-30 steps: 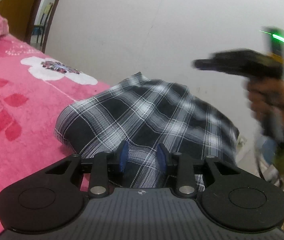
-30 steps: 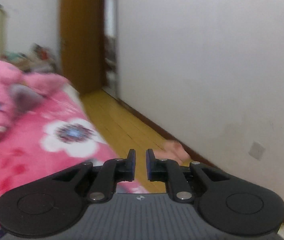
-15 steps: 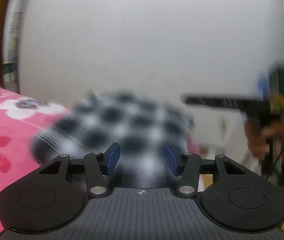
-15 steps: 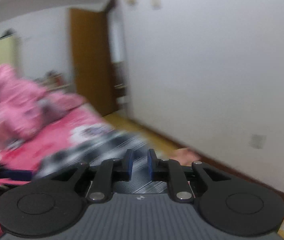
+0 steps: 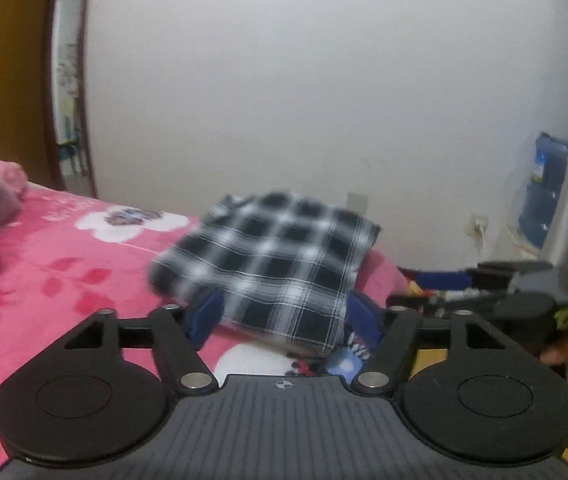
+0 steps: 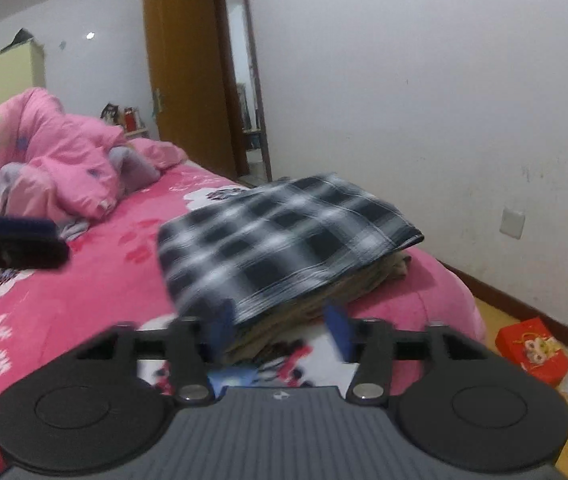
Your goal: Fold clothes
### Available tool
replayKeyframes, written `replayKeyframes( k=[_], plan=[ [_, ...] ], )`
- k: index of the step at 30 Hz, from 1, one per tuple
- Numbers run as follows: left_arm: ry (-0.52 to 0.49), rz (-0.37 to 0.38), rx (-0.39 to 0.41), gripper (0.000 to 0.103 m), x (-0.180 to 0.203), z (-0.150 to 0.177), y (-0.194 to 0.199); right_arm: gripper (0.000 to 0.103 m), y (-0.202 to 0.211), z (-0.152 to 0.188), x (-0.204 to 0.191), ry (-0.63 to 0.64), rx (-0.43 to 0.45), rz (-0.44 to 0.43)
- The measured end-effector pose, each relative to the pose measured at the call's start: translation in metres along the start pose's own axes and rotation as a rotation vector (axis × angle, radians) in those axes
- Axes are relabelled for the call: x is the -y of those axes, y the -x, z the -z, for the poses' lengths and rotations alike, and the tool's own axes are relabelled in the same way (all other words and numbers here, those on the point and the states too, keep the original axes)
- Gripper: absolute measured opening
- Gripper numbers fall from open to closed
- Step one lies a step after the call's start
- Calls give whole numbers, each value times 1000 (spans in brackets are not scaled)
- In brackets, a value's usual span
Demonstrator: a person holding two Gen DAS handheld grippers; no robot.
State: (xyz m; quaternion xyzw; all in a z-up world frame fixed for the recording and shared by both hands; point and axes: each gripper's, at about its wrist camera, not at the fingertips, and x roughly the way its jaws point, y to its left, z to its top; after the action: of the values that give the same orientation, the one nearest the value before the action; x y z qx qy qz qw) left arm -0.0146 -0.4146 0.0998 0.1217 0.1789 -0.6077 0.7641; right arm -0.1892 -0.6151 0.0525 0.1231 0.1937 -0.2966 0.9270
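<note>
Here both tongs, left (image 5: 284,316) and right (image 6: 280,330), gape unladen before the folded plaid garment's (image 6: 280,236) near edge.

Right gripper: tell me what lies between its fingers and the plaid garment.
Nothing separate: in the right wrist view the open right gripper straddles the stack's near edge, the plaid garment on top, tan folded cloth beneath.

We see a black-and-white plaid garment (image 5: 272,264) folded into a flat rectangle, lying at the corner of the pink floral bed (image 5: 64,276) near the white wall. From the right wrist view the plaid piece (image 6: 280,240) sits on top of a low stack of tan folded fabric (image 6: 323,300), its edges overhanging slightly. Its surface looks smooth, though blur softens the near edge.
</note>
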Motion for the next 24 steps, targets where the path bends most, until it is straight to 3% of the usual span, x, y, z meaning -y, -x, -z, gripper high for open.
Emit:
replayKeyframes(
  k=[2, 3, 5, 9, 15, 20, 24],
  plan=[
    [27, -38, 39, 92, 0, 0, 24, 78, 17, -2, -15, 14, 16, -2],
    [42, -62, 60, 100, 1, 3, 36, 84, 22, -4, -25, 16, 22, -2],
    [83, -112, 99, 103, 0, 7, 59, 103, 34, -8, -43, 11, 35, -1],
    [186, -174, 87, 103, -7, 16, 90, 103, 67, -11, -67, 4, 60, 9],
    [315, -185, 29, 103, -22, 34, 122, 103, 102, -6, -99, -37, 37, 57],
    [360, -216, 14, 103, -28, 48, 155, 103, 134, 4, -122, -89, 26, 74],
    [373, -243, -2, 103, -31, 56, 169, 103, 145, 8, -137, -113, -12, 140]
  ],
)
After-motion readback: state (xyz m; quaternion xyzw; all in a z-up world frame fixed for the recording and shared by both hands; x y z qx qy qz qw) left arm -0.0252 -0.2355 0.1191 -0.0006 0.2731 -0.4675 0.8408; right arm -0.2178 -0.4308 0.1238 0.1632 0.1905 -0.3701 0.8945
